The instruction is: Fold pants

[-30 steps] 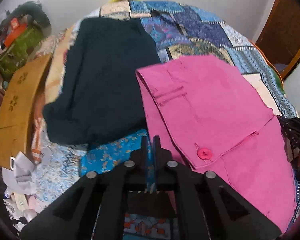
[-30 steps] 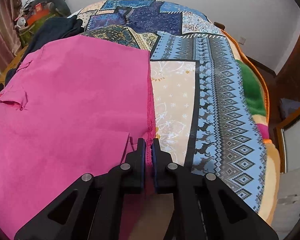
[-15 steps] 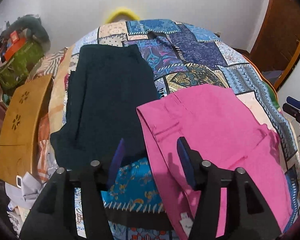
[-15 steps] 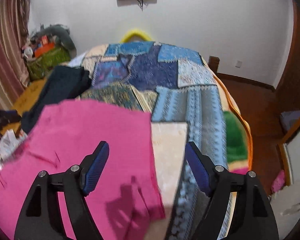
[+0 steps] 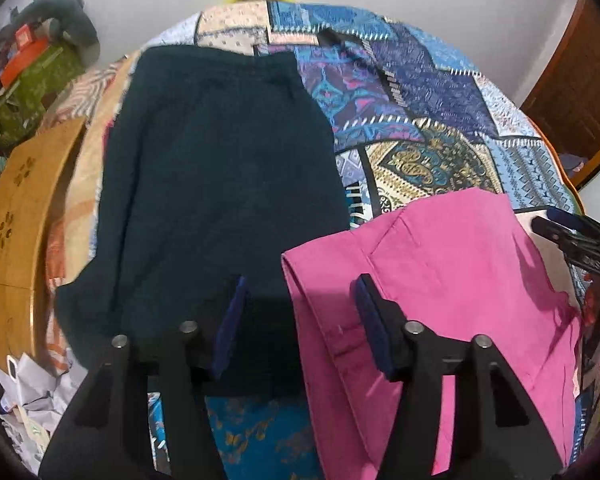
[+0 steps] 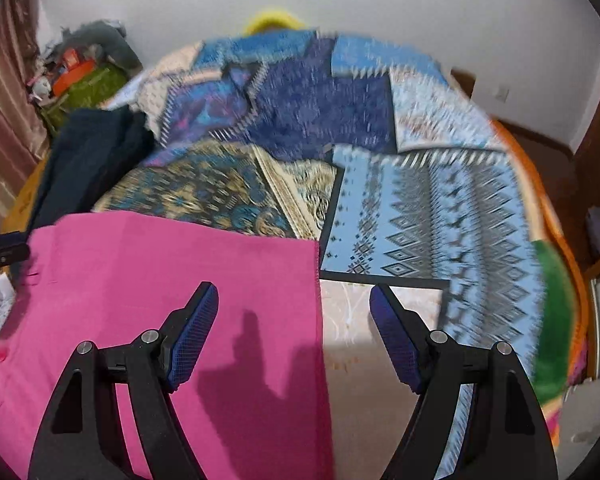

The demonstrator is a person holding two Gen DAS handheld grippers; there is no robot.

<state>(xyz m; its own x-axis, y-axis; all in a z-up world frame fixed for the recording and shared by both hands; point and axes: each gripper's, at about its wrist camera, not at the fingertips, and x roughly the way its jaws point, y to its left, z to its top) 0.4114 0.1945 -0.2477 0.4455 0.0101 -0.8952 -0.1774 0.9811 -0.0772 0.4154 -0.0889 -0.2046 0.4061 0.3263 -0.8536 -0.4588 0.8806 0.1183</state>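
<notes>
The pink pants (image 5: 452,292) lie folded flat on the patterned bed cover (image 5: 432,120). They also show in the right wrist view (image 6: 156,280), with the right edge ending at mid-frame. My left gripper (image 5: 300,292) is open and empty, raised above the pants' left edge. My right gripper (image 6: 294,300) is open and empty, raised over the pants' right edge; it shows at the right rim of the left wrist view (image 5: 576,236).
A folded dark navy garment (image 5: 220,184) lies left of the pink pants, also seen in the right wrist view (image 6: 88,160). A wooden board (image 5: 16,232) and clutter (image 5: 28,76) sit off the bed's left side. A door (image 5: 580,80) stands at right.
Both grippers were shut on the pink pants' edges a second ago. They have opened, let go and lifted away; the pants now rest flat.
</notes>
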